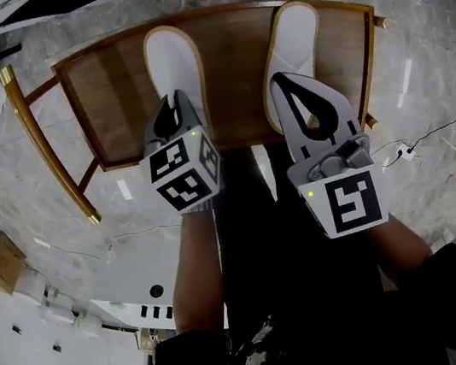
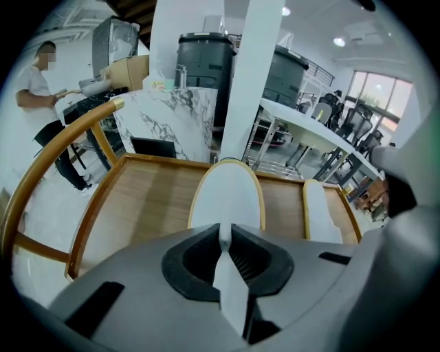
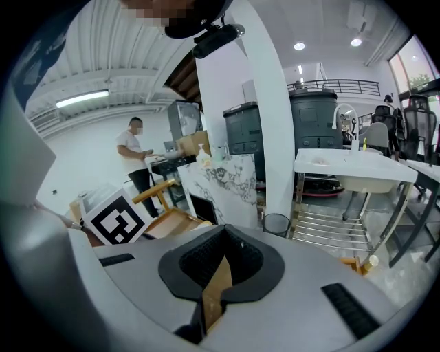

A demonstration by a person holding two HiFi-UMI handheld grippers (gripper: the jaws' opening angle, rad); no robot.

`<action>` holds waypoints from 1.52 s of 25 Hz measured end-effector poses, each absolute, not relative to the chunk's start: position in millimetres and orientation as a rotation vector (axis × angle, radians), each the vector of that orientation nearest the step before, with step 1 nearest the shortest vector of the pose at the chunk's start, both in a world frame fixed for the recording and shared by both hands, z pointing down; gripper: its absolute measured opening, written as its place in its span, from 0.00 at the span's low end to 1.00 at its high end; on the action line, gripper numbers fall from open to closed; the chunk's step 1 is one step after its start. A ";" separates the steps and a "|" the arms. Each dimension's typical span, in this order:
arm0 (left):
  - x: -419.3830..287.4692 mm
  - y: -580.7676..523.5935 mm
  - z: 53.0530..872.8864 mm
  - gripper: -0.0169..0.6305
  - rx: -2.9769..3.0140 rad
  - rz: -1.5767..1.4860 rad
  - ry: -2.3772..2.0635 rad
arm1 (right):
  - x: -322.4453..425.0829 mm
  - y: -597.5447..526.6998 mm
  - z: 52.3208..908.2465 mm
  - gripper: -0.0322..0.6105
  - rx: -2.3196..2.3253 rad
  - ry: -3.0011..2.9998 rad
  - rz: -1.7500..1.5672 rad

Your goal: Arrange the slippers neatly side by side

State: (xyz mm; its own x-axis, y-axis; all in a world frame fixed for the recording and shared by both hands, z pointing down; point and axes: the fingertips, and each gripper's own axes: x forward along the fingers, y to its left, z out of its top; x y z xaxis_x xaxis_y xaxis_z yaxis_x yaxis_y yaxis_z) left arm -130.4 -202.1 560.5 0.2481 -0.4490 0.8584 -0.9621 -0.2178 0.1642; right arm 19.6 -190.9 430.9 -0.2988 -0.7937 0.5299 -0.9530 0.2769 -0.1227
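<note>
1. Beneath both hand-held grippers, the chair seat [image 1: 235, 72] carries the two slippers. Its front edge runs just behind their heels, on the person's side. A pull backward could drag a heel over that edge and tip the slipper onto the floor [image 1: 35, 218].
2. Ahead of the left hand-held gripper [image 2: 224, 240] lies the left slipper [image 1: 173, 61], toe pointing away. The right slipper [image 1: 294, 36] lies ahead of the right hand-held gripper [image 3: 223, 237], with its toe leaning outward. The two are well apart, with bare wood between them. If only a heel is steered across that gap, the toe may swing behind it and leave the pair skewed rather than parallel.
3. The left hand-held gripper grasps the left slipper by its heel edge, a thin white fold pinched between the jaws. That bite looks shallow and the material soft. It may slide out mid-move, or the edge may crumple while the sole stays put.
4. The right hand-held gripper is clenched, jaws together, above the right slipper's heel end. A brown sliver [image 3: 214, 285] shows in the slit, and I cannot tell what it is.
   - If nothing is held, this hand-held gripper can only push, which risks nudging the slipper crooked.
   - As the gap narrows, the two hand-held grippers could also knock together.
</note>
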 end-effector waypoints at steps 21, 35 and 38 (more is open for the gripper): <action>-117.7 -200.9 586.3 0.07 1.781 0.924 -1.260 | 21.4 -187.9 438.3 0.05 1.584 -2.172 0.615; -116.4 -199.6 602.0 0.10 1.772 0.954 -1.243 | 21.0 -184.2 439.5 0.05 1.582 -2.163 0.613; -117.4 -200.5 603.3 0.11 1.792 0.967 -1.250 | 19.9 -184.4 438.6 0.05 1.589 -2.169 0.607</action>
State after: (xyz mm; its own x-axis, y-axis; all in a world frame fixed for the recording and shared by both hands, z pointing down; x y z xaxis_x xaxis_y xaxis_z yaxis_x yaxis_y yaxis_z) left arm -117.4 -200.5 603.3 0.2430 -0.4023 0.8827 -0.9554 -0.2565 0.1461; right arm 19.9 -184.4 438.6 -0.2863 -0.7911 0.5405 -0.9568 0.2663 -0.1170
